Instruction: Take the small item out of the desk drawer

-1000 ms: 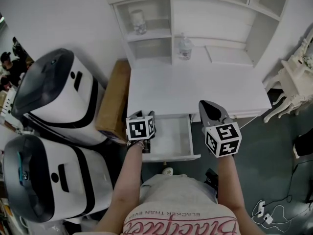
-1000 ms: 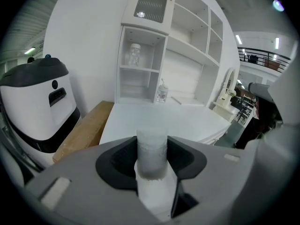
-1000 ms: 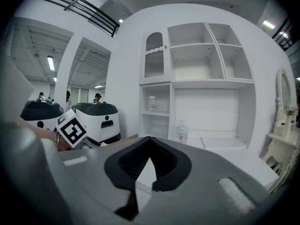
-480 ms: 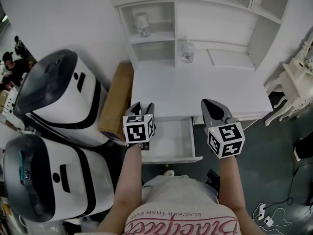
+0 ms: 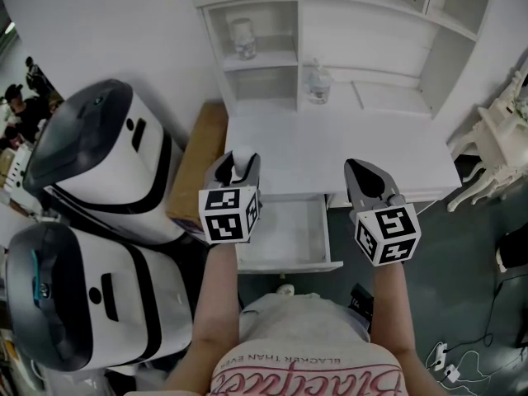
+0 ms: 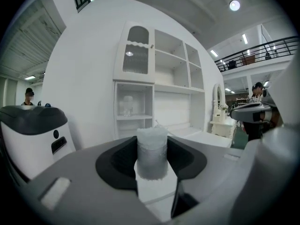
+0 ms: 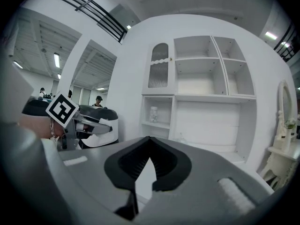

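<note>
The small item (image 5: 242, 162) is a short frosted white cylinder (image 6: 151, 153). My left gripper (image 5: 234, 170) is shut on it and holds it upright above the front left corner of the white desk top (image 5: 346, 147). In the left gripper view the dark pads (image 6: 121, 161) press on both sides of it. The desk drawer (image 5: 285, 236) stands pulled out below, between my two arms, and its white inside looks bare. My right gripper (image 5: 366, 180) hovers at the drawer's right side, jaws shut on nothing (image 7: 149, 140).
Two big white-and-black machines (image 5: 95, 151) (image 5: 74, 304) stand at the left, with a brown cardboard box (image 5: 198, 167) against the desk. A clear bottle (image 5: 318, 82) stands at the desk's back and a jar (image 5: 241, 38) on a shelf. Ornate white furniture (image 5: 495, 139) is at the right.
My left gripper has risen out of the drawer and moved forward over the desk's front edge with the small item in it. The right gripper has barely moved.
</note>
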